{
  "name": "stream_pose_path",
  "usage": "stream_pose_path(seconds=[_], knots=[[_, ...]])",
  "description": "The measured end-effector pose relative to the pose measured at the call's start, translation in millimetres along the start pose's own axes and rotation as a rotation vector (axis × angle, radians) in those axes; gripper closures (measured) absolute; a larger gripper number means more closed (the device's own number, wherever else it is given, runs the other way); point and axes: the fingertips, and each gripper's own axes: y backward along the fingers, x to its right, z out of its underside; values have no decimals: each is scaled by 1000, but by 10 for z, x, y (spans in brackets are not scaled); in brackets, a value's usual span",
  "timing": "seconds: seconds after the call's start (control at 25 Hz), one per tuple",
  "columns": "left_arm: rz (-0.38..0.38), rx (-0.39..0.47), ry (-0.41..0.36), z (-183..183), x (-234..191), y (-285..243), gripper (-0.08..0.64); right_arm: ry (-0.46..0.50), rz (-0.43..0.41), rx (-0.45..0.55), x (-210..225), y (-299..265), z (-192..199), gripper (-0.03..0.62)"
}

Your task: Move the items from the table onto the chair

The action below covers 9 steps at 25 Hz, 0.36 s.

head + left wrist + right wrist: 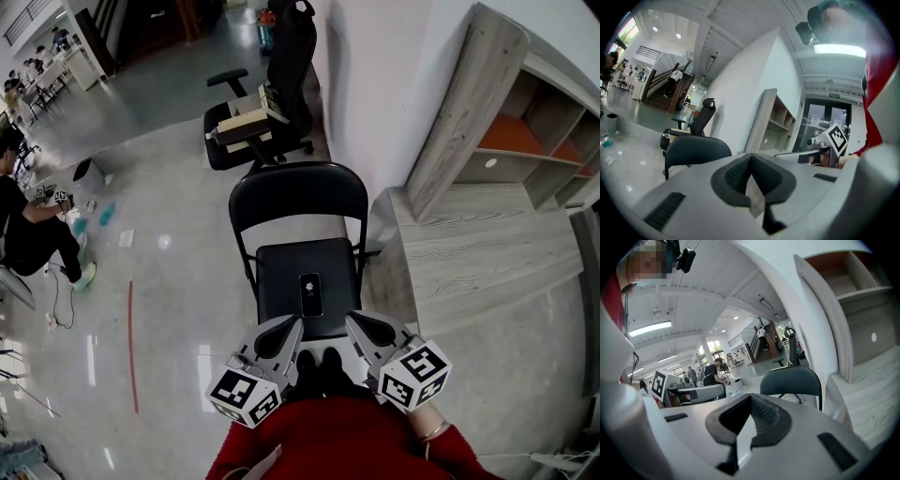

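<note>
**Fingers shut over a chair:** the left gripper (297, 322) and right gripper (350, 320) are holding their fingers pressed together, gripping nothing.

Their ribbed dark pads (740, 176) are meeting in a V. Just beyond, a dark flat phone (310, 293) is lying on the padded seat of the black folding chair (298, 197), its markings too small to read. The pale wood-grain desk (487, 253) is running off the frame's right edge.

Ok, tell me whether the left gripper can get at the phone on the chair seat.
Probably yes. The phone lies alone on the chair seat just ahead of the left gripper, with nothing between them; its shut jaws must open first.
</note>
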Motion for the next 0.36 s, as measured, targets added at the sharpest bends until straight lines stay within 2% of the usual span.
stream_pose_path(seconds=[0.36], knots=[[-4,-2,5,-7,-37,43,552,-3,1,-4,-31,-17,-23,581]])
